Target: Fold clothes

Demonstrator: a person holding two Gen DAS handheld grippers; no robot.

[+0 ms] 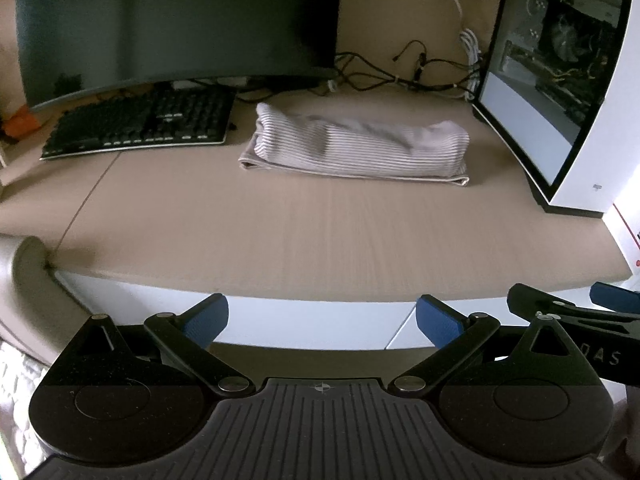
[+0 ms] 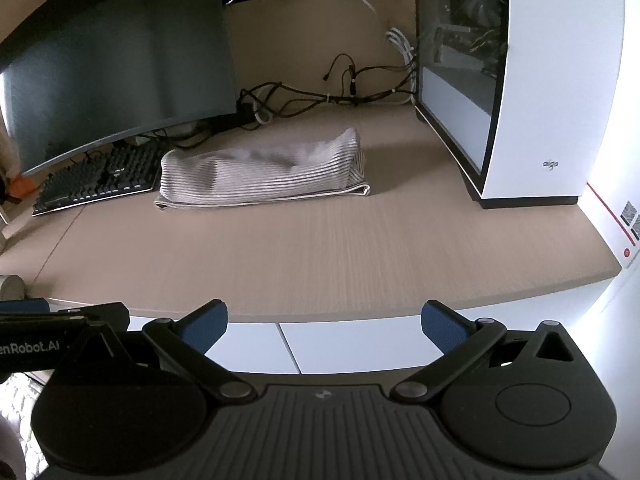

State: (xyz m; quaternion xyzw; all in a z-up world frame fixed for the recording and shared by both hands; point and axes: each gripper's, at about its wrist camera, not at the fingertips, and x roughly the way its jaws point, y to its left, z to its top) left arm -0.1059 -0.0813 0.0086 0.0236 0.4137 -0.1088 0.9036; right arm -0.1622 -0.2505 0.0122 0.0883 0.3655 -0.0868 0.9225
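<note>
A striped grey-and-white garment point(image 1: 356, 148) lies folded into a long, thick bundle on the beige desk point(image 1: 320, 232), between the keyboard and the computer case; the right wrist view shows the same garment point(image 2: 264, 174). My left gripper point(image 1: 322, 322) is open, hanging in front of the desk's near edge, well short of the cloth, with nothing between its blue pads point(image 1: 206, 324). My right gripper point(image 2: 324, 326) is open too, at the same distance, empty. Part of the right gripper point(image 1: 576, 308) shows at the left view's right edge.
A dark curved monitor point(image 1: 176, 24) and black keyboard point(image 1: 140, 128) stand at the back left. A white glass-sided computer case point(image 1: 568, 88) stands at the right, with tangled cables point(image 1: 400, 72) behind the cloth. White drawer fronts point(image 2: 320, 344) sit below the desk edge.
</note>
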